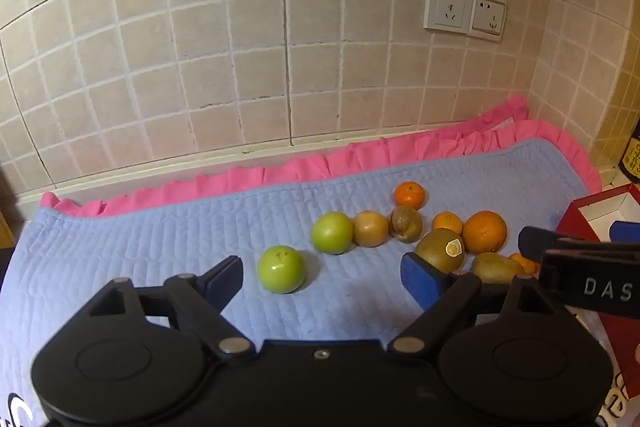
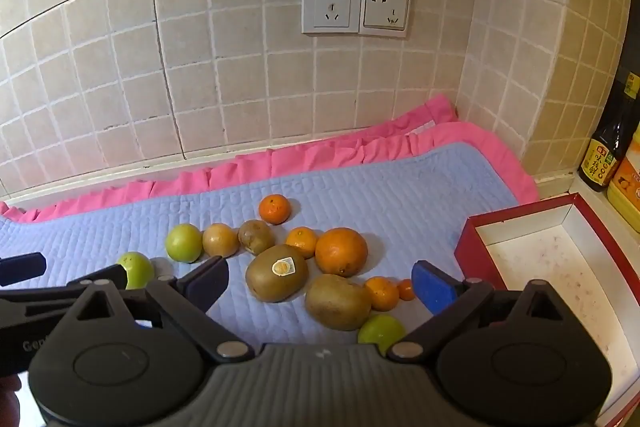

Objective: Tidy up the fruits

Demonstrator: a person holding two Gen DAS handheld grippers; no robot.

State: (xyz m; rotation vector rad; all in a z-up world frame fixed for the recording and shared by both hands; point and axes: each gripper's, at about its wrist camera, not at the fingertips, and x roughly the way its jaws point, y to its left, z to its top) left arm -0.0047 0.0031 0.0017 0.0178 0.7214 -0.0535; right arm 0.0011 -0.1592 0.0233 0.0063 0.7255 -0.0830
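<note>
Beige tiled wall is seen at the back w/ two white sockets mounted side by side. Counter's covered by a quilted blue mat edged w/ a pink frill. A dark sauce bottle and a yellow oil jug are parked in the right corner, touching.

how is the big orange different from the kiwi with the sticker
The big orange is bright orange and round; the stickered kiwi is brownish green and oval. The kiwi carries a label, the orange none. The orange lies nearer the red box. Both rest on the blue mat.
</note>
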